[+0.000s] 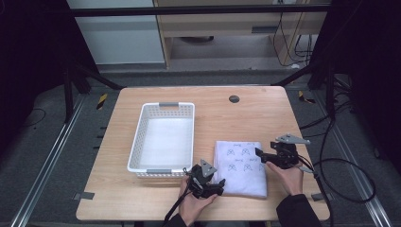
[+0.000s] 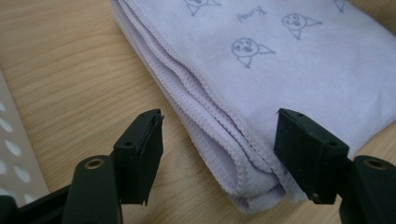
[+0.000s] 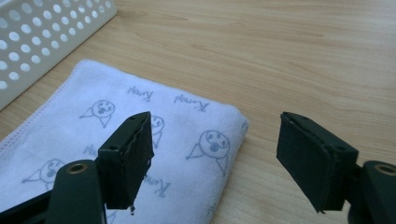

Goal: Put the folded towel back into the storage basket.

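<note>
Folded pale-lilac printed microfibre towel (image 1: 240, 168): light, soft, floppy, likely sags. Grab stacked hemmed corner (image 2: 254, 186), all layers. Left gripper (image 2: 217, 156) spread, straddling it; right gripper (image 3: 215, 156) spread, unloaded, over far corner.

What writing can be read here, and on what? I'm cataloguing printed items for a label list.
Folded towel: a small cursive word, repeated between little face drawings; it shows upside down and too loose to read with certainty.
White basket: no text.
Table: no text.

Both tools are black, the left tool (image 1: 213, 187) and the right tool (image 1: 263, 156), each with a grey three-cornered plate, brass-ringed screw holes, a black cable; dark sleeves.
</note>
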`<state>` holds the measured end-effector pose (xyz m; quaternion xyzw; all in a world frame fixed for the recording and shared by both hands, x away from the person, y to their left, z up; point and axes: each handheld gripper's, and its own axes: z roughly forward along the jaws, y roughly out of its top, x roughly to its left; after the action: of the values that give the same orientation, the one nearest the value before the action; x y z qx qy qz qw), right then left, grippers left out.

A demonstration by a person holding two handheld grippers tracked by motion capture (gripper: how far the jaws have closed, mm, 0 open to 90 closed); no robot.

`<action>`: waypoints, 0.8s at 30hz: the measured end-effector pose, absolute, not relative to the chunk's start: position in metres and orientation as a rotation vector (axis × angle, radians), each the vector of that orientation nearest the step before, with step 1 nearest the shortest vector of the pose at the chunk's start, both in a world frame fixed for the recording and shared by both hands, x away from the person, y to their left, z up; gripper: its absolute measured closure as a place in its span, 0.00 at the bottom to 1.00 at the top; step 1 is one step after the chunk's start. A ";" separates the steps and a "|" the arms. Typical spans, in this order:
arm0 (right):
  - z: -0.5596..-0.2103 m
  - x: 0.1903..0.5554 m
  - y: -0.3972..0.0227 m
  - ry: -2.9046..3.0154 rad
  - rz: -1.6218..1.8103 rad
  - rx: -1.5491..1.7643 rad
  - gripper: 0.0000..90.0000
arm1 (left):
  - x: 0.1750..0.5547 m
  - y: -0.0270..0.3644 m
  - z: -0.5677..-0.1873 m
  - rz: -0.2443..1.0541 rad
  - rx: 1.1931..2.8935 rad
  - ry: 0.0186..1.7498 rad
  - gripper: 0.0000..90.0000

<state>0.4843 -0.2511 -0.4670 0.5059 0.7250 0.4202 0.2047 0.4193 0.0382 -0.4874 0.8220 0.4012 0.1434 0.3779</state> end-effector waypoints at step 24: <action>-0.493 0.495 -0.233 2.130 1.075 1.453 0.37 | 0.423 0.036 -0.499 0.243 2.085 1.049 0.48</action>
<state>0.4947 -0.2334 -0.4934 0.5121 0.7510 0.3791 0.1731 0.4235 0.0364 -0.4989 0.8192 0.4122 0.0953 0.3872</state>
